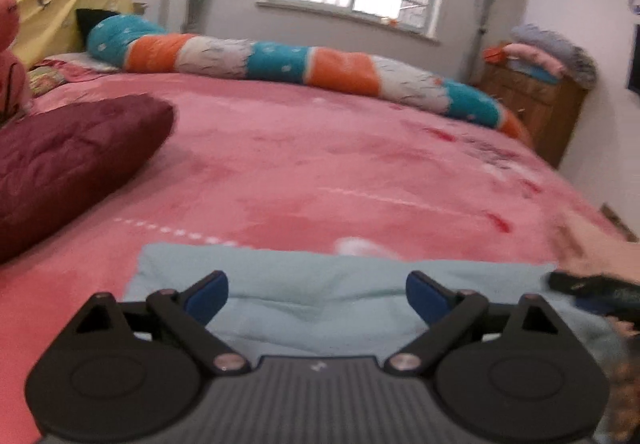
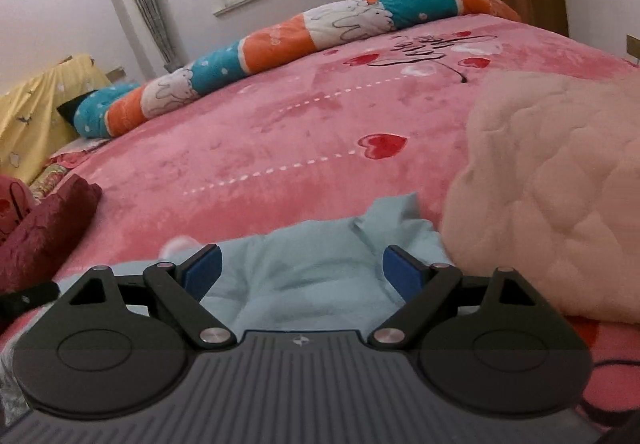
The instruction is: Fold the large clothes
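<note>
A pale blue garment (image 1: 320, 296) lies flattened on the pink bed cover at the near edge, its far edge straight across the left wrist view. My left gripper (image 1: 317, 298) hovers over it, open, blue pads wide apart with nothing between them. In the right wrist view the same pale blue garment (image 2: 304, 268) looks rumpled, with a corner sticking up at its far end. My right gripper (image 2: 302, 270) is above it, open and holding nothing. The other gripper's dark tip (image 1: 592, 288) and a blurred hand show at the right edge of the left wrist view.
A dark red quilted cushion (image 1: 68, 168) lies left of the garment. A cream quilted blanket (image 2: 560, 196) is piled right of it. A long orange, teal and white bolster (image 1: 304, 64) runs along the far side of the pink bed (image 2: 280, 140). A wooden cabinet (image 1: 532, 104) stands by the wall.
</note>
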